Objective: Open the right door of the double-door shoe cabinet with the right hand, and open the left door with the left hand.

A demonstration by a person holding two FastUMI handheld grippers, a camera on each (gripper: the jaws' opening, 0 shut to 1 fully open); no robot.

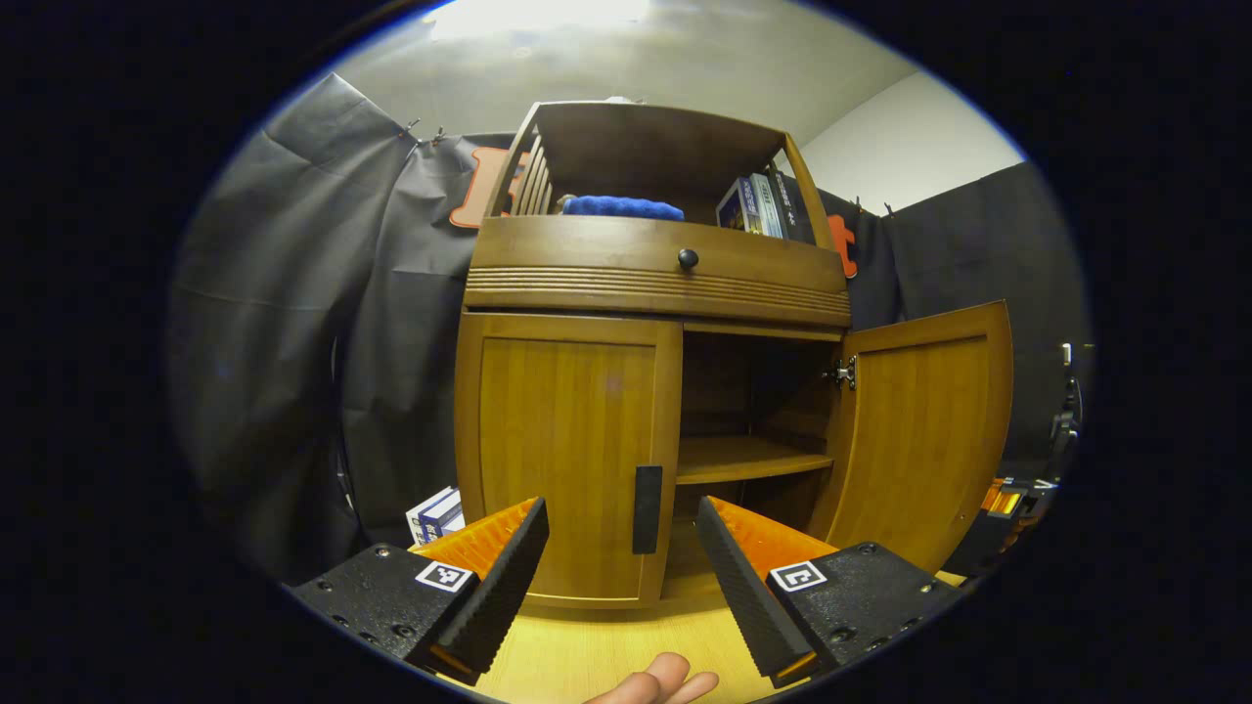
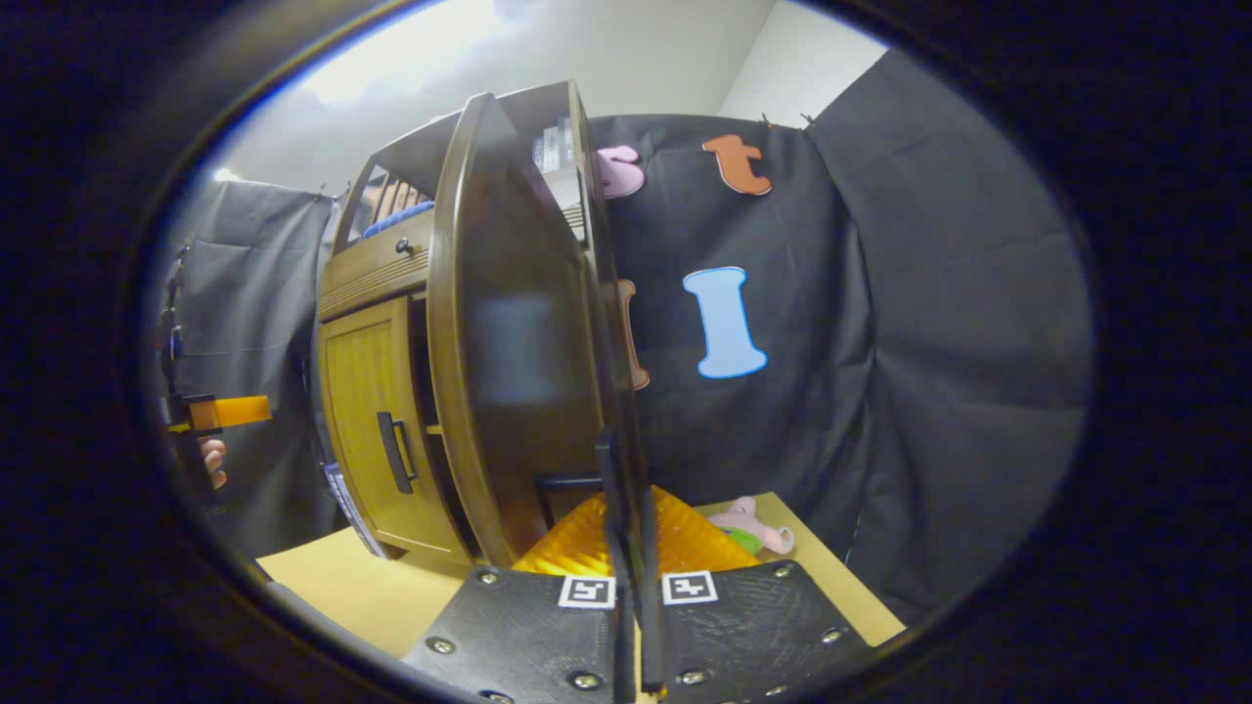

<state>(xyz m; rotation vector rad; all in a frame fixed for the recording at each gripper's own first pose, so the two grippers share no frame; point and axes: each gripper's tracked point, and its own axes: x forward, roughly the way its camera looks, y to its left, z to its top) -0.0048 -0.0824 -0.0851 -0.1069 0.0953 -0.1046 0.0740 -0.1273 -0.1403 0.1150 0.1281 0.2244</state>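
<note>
The wooden shoe cabinet (image 1: 655, 269) stands on a light table. Its left door (image 1: 567, 450) is closed, with a black handle (image 1: 647, 508) at its inner edge. My left gripper (image 1: 621, 577) is open a short way in front of that handle, touching nothing. The right door (image 1: 929, 430) is swung wide open, showing the inner shelf (image 1: 748, 457). In the right gripper view this right door (image 2: 518, 362) stands edge-on, and my right gripper (image 2: 628, 528) is shut on its black handle (image 2: 608, 479). The left door (image 2: 367, 411) and the left gripper (image 2: 230, 411) show farther off.
A drawer with a round knob (image 1: 688, 258) sits above the doors. A blue cloth (image 1: 622, 207) and books (image 1: 753, 205) lie on the top shelf. A box (image 1: 435, 513) leans beside the cabinet's left foot. A pink toy (image 2: 758, 528) lies on the table (image 2: 323, 587).
</note>
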